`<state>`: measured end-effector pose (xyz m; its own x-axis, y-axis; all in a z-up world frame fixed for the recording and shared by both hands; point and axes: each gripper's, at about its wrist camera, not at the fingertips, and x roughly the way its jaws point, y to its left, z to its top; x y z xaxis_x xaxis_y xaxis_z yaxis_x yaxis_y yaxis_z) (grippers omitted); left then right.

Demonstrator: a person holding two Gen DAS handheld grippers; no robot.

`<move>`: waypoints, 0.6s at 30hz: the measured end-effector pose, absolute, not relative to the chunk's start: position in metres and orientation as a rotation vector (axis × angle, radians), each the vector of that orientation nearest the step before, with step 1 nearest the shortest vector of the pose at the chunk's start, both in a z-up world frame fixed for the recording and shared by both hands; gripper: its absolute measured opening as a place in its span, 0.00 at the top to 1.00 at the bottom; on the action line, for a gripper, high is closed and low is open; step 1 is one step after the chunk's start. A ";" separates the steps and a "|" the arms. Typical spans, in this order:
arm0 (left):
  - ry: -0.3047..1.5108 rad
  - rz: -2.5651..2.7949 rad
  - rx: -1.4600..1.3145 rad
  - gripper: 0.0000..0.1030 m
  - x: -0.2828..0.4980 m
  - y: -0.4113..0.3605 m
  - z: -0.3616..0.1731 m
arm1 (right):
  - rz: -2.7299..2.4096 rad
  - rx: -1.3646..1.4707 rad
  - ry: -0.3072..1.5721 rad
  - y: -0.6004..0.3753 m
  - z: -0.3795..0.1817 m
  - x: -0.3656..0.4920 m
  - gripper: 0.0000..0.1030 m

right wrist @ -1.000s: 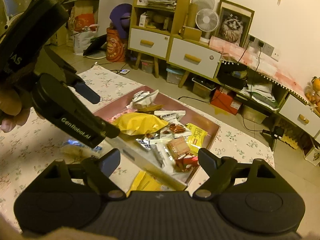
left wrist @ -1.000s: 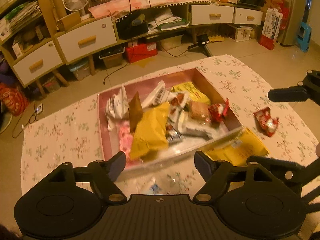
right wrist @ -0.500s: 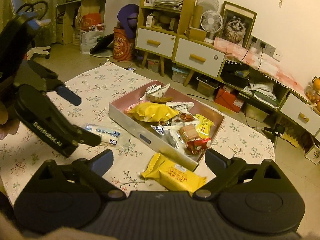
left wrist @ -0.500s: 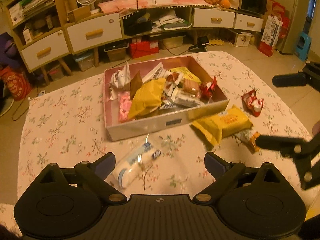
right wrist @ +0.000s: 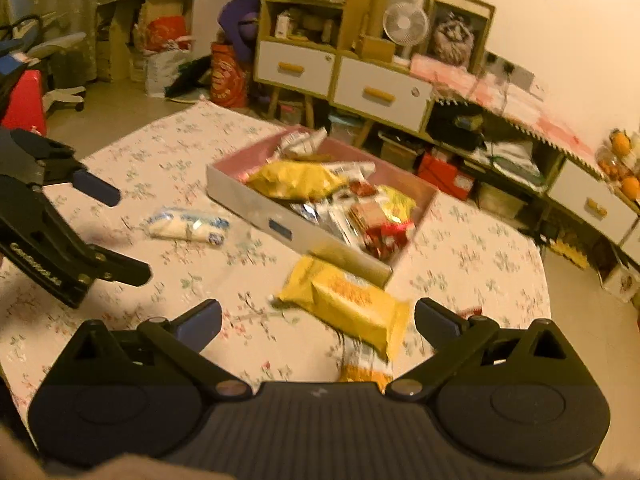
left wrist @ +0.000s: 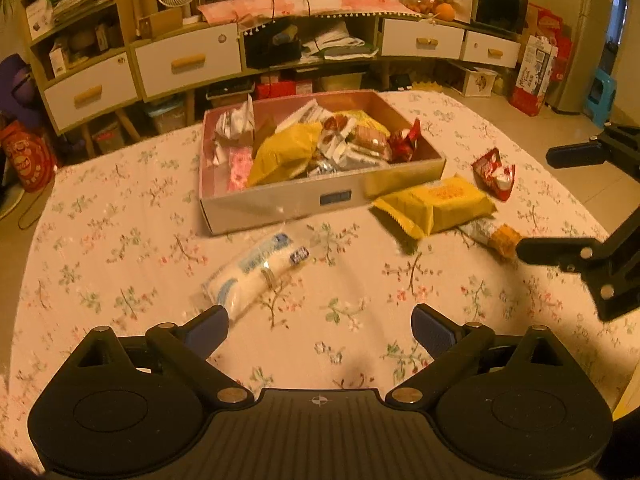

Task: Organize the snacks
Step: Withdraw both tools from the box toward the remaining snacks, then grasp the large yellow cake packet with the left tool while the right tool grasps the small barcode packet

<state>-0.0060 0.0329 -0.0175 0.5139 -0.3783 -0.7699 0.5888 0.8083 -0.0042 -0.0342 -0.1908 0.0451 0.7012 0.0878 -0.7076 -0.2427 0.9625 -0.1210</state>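
- Left tool (left wrist: 320, 330) and right tool (right wrist: 318, 322) have both just spread wide, nothing between them, backing off from the snack box (left wrist: 280, 204).
- Loose packets — white one (left wrist: 256, 276), yellow one (right wrist: 348, 304) — lie on the table (left wrist: 100, 240), awaiting boxing.

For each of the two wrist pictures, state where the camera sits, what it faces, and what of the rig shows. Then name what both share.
Left wrist: on the left gripper, facing the white-and-blue packet; right gripper at right.
Right wrist: on the right gripper, over the yellow snack bag; left gripper at left.
Shared: pink-lined snack box, floral tablecloth.
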 end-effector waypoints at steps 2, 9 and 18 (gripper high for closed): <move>0.848 -0.595 0.299 0.04 -0.011 0.033 -0.025 | 0.184 -0.191 0.787 -0.196 0.040 -0.038 0.00; 0.826 -0.611 0.364 0.04 -0.027 0.028 -0.049 | 0.177 -0.124 0.882 -0.218 0.010 -0.051 0.00; 0.826 -0.692 0.404 0.04 -0.040 0.004 -0.074 | 0.161 -0.143 0.948 -0.228 -0.020 -0.066 0.00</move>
<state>-0.0395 0.0036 -0.0739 0.4805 -0.3999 -0.7805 0.6985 0.7126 0.0649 -0.0661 -0.2277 -0.0200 0.5728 0.0741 -0.8163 -0.1992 0.9786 -0.0510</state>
